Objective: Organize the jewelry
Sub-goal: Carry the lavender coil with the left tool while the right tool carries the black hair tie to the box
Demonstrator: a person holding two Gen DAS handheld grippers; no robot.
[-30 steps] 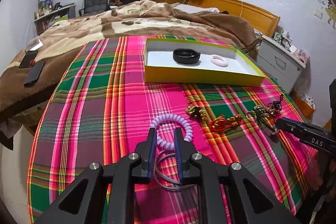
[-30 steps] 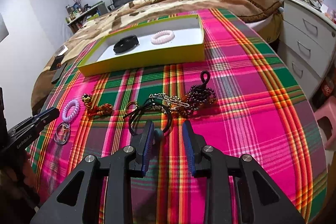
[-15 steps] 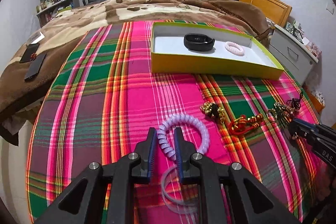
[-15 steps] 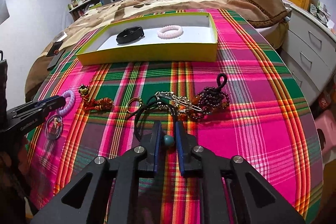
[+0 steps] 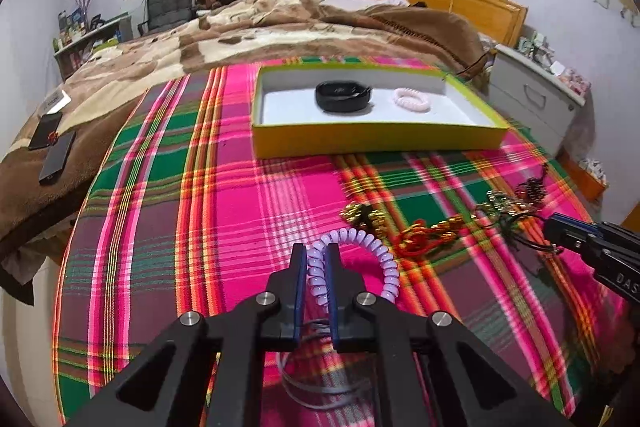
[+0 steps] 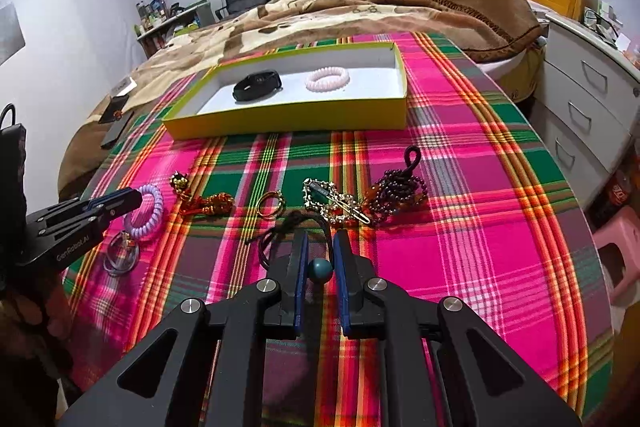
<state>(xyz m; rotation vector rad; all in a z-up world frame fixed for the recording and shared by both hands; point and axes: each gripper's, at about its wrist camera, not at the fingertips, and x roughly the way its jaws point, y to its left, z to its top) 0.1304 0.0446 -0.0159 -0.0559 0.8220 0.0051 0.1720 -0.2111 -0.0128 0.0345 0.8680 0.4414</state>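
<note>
My left gripper (image 5: 315,251) is closing, and its pads pinch the near side of a purple spiral bracelet (image 5: 380,255) on the plaid cloth. A clear bangle (image 5: 316,387) lies under its fingers. My right gripper (image 6: 320,239) is shut on the teal bead (image 6: 320,270) of a black cord necklace (image 6: 288,223). Ahead of it lie a gold ring (image 6: 271,205), a chain with a clip (image 6: 332,197), a dark bead bracelet (image 6: 396,189) and a red-gold knot charm (image 6: 208,205). The yellow box (image 5: 376,141) beyond holds a black band (image 5: 343,95) and a pink spiral bracelet (image 5: 412,100).
The plaid cloth (image 5: 180,227) covers a bed end that drops away at left and right. Two dark phones (image 5: 56,155) lie on the brown blanket at far left. White drawers (image 6: 588,107) and a pink stool (image 6: 620,255) stand to the right.
The left jaws have narrowed onto the purple spiral bracelet. The right jaws have shut on the teal bead, which lay beside one finger a second ago.
</note>
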